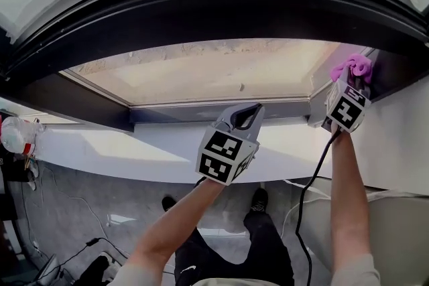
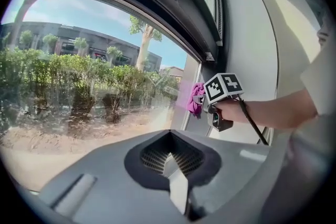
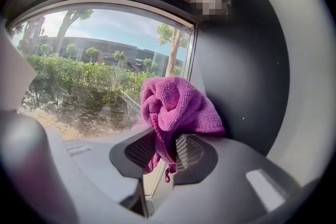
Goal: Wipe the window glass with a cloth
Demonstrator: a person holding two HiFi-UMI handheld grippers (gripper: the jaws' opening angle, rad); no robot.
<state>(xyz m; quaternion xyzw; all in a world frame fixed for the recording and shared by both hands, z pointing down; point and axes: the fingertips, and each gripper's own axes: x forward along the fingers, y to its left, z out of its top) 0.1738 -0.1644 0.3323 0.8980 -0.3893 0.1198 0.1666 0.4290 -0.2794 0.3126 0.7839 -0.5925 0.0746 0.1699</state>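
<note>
Now your right gripper clamps the bunched, nubby magenta cloth beside the window glass; your left gripper is closed on nothing.

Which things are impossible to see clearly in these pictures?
- Right gripper view: the pink cloth covers the jaw tips of the right hand-held gripper.
- Head view: the cloth's contact with the window glass is too small to judge.
- Head view: the left edge cuts off the clear bottle.

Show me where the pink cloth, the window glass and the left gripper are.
pink cloth point(image 3: 178, 107), right gripper view, bunched middle.
window glass point(image 1: 201, 70), head view, centre of the pane.
left gripper point(image 2: 169, 161), left gripper view, where its jaws meet.
</note>
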